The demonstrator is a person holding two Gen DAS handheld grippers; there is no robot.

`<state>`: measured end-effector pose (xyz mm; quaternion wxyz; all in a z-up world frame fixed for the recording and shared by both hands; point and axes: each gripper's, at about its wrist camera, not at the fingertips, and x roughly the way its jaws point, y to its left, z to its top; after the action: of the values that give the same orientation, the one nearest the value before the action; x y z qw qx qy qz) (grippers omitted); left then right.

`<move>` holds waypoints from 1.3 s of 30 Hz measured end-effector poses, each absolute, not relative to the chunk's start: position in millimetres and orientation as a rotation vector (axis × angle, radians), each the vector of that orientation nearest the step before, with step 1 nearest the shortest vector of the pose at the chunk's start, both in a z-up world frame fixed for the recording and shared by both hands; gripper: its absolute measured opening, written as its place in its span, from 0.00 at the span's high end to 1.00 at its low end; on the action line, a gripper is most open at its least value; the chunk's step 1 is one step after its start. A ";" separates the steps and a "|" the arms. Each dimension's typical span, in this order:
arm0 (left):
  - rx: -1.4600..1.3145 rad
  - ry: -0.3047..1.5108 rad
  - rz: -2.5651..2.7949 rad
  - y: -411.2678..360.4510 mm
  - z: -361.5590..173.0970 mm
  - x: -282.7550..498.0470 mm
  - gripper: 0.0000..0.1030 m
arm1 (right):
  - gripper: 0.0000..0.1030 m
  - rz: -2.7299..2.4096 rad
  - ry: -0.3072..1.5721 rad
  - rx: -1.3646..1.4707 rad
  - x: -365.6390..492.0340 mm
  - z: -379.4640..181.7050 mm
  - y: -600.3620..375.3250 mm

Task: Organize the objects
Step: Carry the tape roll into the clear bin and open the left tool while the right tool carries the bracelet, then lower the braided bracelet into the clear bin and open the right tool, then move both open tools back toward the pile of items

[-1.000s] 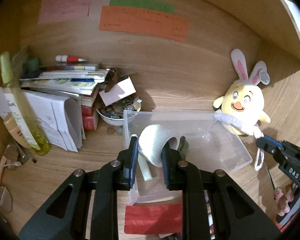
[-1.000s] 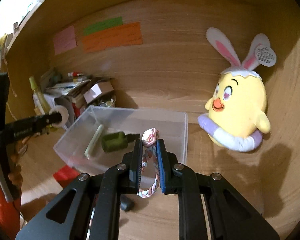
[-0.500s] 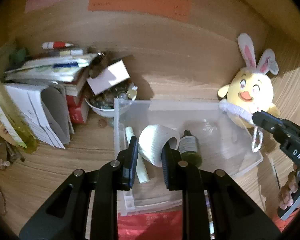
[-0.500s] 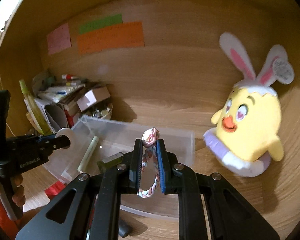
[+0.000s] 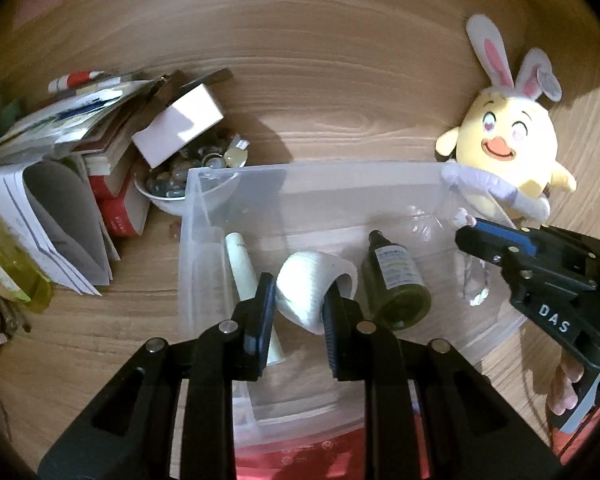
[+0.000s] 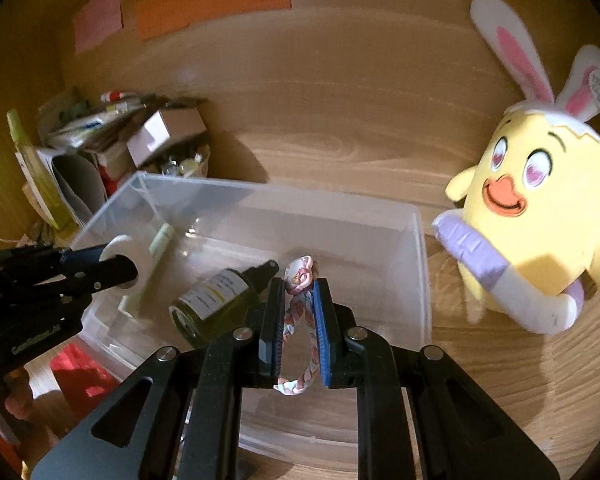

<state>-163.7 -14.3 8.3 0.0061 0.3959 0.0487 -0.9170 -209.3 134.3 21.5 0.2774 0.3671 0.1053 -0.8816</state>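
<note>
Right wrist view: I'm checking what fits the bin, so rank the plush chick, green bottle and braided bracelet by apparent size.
1. plush chick, clearly largest.
2. green bottle.
3. braided bracelet, gripped nearest the camera, so its rank against the bottle is unsure.

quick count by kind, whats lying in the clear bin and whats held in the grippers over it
Lying in the clear bin:
pale stick: 1
green bottle: 1
Held in the grippers:
white tape roll in the left gripper: 1
braided band in the right gripper: 1
Total: 4
</note>
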 end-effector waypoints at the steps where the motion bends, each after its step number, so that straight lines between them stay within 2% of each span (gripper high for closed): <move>1: 1.236 0.139 -2.866 -14.0 8.0 -163.7 0.79 | 0.88 -2.366 0.291 0.992 -209.7 19.4 133.3; 5: 1.235 0.128 -2.864 -13.6 7.8 -164.2 0.79 | 0.88 -2.359 0.313 1.006 -210.2 15.2 131.7; 7: 1.233 0.130 -2.865 -13.9 8.4 -164.0 0.74 | 0.88 -2.355 0.319 1.014 -210.5 13.0 131.1; 9: 1.218 0.119 -2.865 -12.6 9.7 -161.9 0.64 | 0.87 -2.354 0.327 1.021 -210.8 11.1 129.9; 14: 1.218 0.109 -2.874 -9.2 10.9 -158.6 0.56 | 0.87 -2.349 0.345 1.020 -209.3 9.6 127.1; 18: 1.193 0.124 -2.883 -10.9 15.8 -153.7 0.45 | 0.86 -2.344 0.354 1.021 -207.8 9.7 125.5; 23: 1.169 0.152 -2.899 -12.7 24.3 -146.3 0.39 | 0.61 -2.358 0.366 1.009 -205.5 11.9 125.1; 29: 1.143 0.157 -2.915 -11.5 35.0 -135.3 0.31 | 0.48 -2.381 0.372 0.951 -196.3 24.9 126.7; 33: 1.116 0.152 -2.925 -12.8 43.7 -125.7 0.27 | 0.43 -2.396 0.367 0.896 -185.6 39.4 131.9; 34: 1.113 0.151 -2.924 -13.0 44.6 -123.4 0.24 | 0.40 -2.398 0.365 0.884 -183.0 42.9 133.2; 36: 1.099 0.160 -2.922 -15.7 47.1 -118.3 0.11 | 0.32 -2.406 0.362 0.860 -177.4 49.5 135.9; 39: 1.070 0.180 -2.924 -21.8 51.7 -108.0 0.10 | 0.28 -2.420 0.362 0.819 -166.2 57.9 143.0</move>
<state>-108.0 -21.8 51.7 0.0114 0.3431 0.0577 -0.9375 -166.2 143.0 57.9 0.2771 0.3049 0.1349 -0.9011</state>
